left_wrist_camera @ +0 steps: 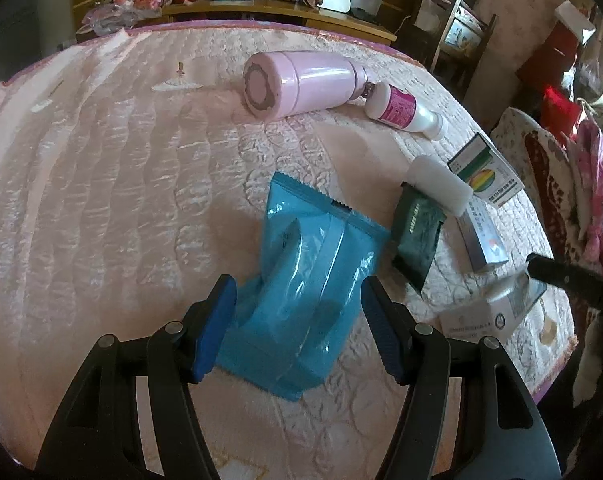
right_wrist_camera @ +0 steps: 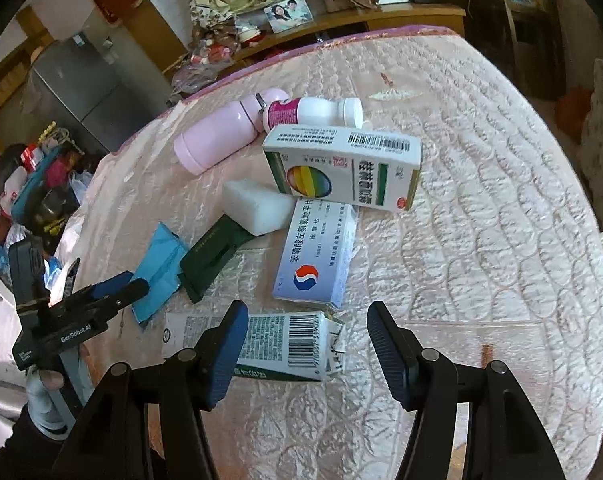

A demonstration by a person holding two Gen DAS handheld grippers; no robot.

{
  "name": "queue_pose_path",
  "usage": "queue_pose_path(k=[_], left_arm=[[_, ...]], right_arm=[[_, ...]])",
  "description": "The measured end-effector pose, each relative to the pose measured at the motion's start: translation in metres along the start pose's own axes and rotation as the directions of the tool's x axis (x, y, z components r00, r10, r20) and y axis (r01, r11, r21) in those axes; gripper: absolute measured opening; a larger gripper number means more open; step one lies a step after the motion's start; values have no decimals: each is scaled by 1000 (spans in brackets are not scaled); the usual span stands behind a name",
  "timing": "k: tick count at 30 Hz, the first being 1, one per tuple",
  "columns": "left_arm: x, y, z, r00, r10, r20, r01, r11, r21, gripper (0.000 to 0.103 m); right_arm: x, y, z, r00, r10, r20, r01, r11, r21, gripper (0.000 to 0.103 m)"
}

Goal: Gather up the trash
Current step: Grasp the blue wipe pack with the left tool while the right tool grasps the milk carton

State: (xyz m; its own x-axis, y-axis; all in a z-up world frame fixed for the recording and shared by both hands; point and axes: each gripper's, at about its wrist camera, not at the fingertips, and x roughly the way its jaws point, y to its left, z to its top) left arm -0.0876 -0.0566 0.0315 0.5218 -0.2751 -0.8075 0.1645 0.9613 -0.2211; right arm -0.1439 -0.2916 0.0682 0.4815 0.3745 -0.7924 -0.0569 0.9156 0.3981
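Left wrist view shows a crinkled, glossy blue wrapper [left_wrist_camera: 301, 280] lying flat on the pink quilted bed [left_wrist_camera: 101, 184] between the released left gripper [left_wrist_camera: 297, 320], while the right gripper [right_wrist_camera: 307, 354] spreads empty over a torn white carton [right_wrist_camera: 285, 344].

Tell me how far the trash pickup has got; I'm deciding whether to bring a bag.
Nothing looks collected yet. In hand: nothing; the left claw stands open around the crinkled blue plastic wrapper, and the right claw is open over the torn white-and-green carton. Left: both of those, the dark green sachet and the other boxes and bottles, if they count as trash.
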Motion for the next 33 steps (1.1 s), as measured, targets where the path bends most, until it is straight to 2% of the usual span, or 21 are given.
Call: queue_pose_path(k=[7, 14, 16, 18, 20, 22, 23, 27, 33], left_arm=[[11, -6, 2, 1000, 7, -17, -6, 999, 36, 64], [12, -8, 1, 1000, -3, -18, 3, 999, 43, 62], [11, -6, 1, 1000, -1, -19, 2, 999, 36, 52], [9, -4, 2, 1000, 12, -20, -11, 999, 33, 30], [9, 0, 2, 1000, 1, -30, 0, 1000, 18, 30], [6, 3, 1, 999, -3, -35, 4, 1000, 12, 28], [5, 3, 0, 999, 0, -37, 1, 1000, 14, 28], [-3, 5, -4, 999, -4, -46, 5, 1000, 16, 27], [-6, 11, -8, 997, -15, -79, 15, 1000, -3, 30]], right_arm=[[7, 6, -10, 994, 98, -57, -96, 995, 25, 60], [9, 42, -35, 978, 126, -168, -143, 985, -92, 60], [9, 49, -42, 968, 138, -210, -166, 979, -121, 60], [4, 56, -45, 974, 111, -199, -146, 975, -171, 60], [-3, 60, -44, 986, 60, -158, -95, 970, -224, 60], [-8, 63, -42, 993, 19, -117, -50, 961, -271, 66], [-9, 64, -39, 995, 8, -103, -38, 956, -290, 72], [-6, 74, -32, 996, -2, -94, -33, 930, -366, 74], [19, 100, -26, 993, -24, -118, -40, 859, -510, 74]])
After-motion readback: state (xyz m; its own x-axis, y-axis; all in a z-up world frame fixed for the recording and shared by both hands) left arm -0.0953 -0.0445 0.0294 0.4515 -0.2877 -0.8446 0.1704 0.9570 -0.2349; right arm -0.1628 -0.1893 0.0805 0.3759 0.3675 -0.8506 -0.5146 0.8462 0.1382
